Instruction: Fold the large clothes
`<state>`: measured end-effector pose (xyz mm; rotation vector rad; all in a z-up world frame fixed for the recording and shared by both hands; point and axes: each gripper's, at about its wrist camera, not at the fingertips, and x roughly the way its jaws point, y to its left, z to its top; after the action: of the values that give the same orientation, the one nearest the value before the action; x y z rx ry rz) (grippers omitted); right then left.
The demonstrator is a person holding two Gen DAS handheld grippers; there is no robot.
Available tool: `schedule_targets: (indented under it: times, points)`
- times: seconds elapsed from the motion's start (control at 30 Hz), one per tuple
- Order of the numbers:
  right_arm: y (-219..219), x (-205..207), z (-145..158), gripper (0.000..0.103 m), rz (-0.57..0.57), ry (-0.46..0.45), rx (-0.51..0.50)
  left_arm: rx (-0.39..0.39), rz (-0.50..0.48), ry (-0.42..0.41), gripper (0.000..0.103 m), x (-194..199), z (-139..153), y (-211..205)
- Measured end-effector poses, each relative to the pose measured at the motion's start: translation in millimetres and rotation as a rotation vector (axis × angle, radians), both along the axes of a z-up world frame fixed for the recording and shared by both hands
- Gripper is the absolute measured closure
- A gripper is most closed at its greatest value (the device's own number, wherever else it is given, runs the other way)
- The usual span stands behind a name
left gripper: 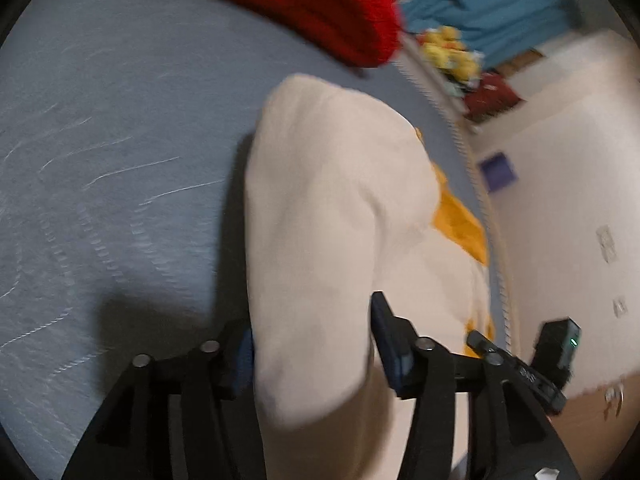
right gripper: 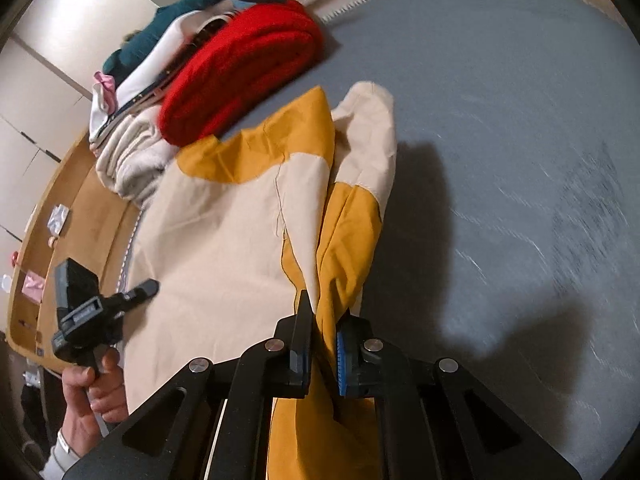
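Now the right gripper (right gripper: 324, 332) is clamped on the cream-and-yellow garment (right gripper: 224, 232), lifting it off the grey mat (right gripper: 500, 120) just beside the red sweater (right gripper: 240, 68). The left gripper (left gripper: 312, 344) straddles a cream fold, its jaws wide apart; grip unclear. Probably mid-fold, and the next move calls for laying the held edge flat.

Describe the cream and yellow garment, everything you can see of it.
The cream and mustard-yellow garment looks like thin woven cloth in colour-blocked panels, with a loose thread along one seam. It lies partly spread on the grey mat, its far edge beside the red knit. The right gripper pinches a bunched fold; the left gripper straddles cream cloth.
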<state>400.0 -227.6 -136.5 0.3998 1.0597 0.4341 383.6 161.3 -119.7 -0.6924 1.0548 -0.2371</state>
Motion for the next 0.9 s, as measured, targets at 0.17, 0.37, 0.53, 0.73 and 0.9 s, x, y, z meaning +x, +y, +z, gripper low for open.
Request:
schedule_targets:
  times: [0.17,0.37,0.53,0.73,0.9]
  points:
    - [3,15,-27,0.077,0.028,0.134,-0.096,0.03,-0.01,0.092,0.048,-13,-8,22]
    - [1,9,-17,0.058,0.021,0.143,-0.153,0.167,-0.262,0.1,0.035,-54,10,-12]
    - [2,-25,-28,0.047,0.147,0.2,-0.259,0.419,-0.423,0.14,0.015,-85,-16,-42]
    - [-13,-55,-19,0.046,0.092,0.198,-0.347,0.512,-0.352,0.031,0.024,-129,31,-40]
    - [-20,-96,52,0.046,0.005,-0.016,-0.536,0.586,-0.22,-0.144,0.021,-181,101,-52]
